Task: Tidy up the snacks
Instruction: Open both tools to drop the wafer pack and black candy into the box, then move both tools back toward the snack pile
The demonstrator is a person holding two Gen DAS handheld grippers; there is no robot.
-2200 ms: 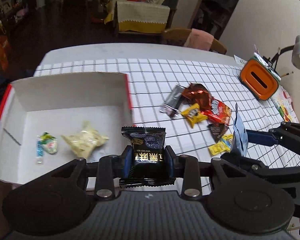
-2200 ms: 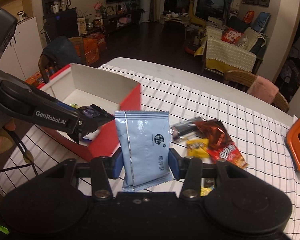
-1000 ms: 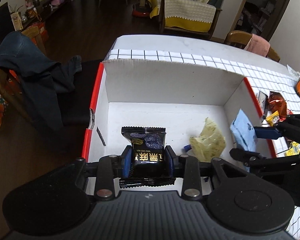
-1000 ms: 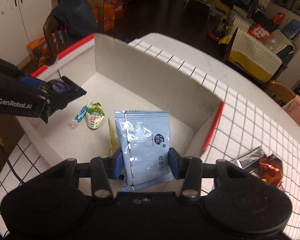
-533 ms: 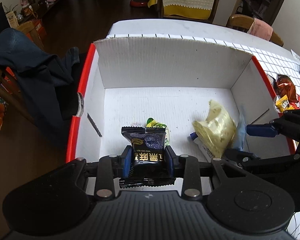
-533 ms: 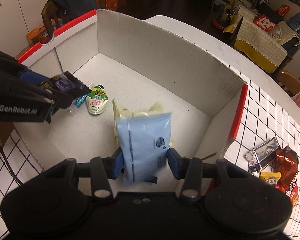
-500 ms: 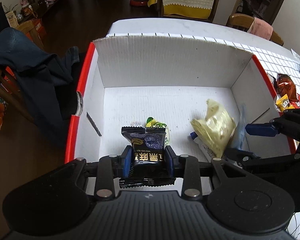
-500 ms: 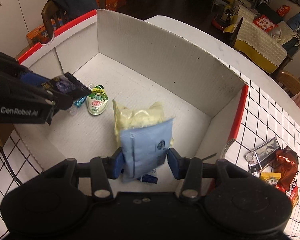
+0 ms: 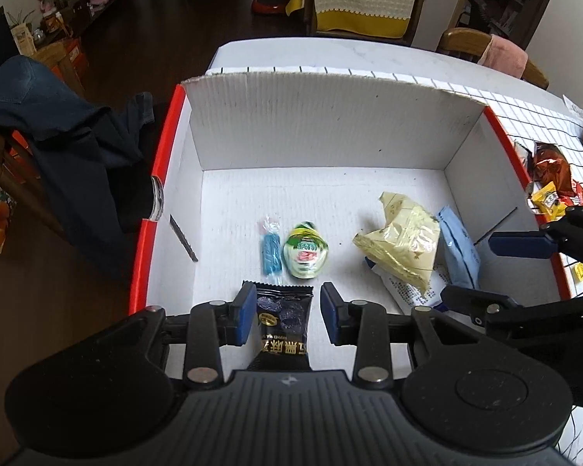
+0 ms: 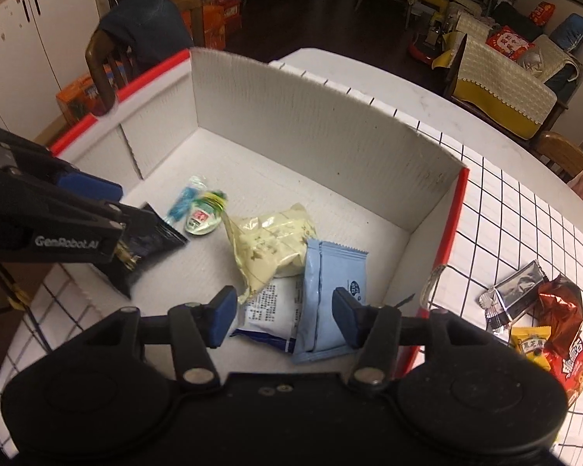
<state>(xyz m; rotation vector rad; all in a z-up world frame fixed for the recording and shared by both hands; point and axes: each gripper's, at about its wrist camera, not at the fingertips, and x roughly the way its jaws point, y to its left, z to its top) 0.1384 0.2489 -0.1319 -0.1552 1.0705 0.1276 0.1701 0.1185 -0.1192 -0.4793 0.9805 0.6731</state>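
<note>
Over the white box (image 9: 322,128), left claw (image 9: 284,312) with pads spread wide, black packet (image 9: 283,326) loose between them; right claw (image 10: 284,316) likewise wide above the light-blue packet (image 10: 330,299), which lies on the box floor beside a yellow packet (image 10: 270,248)
</note>
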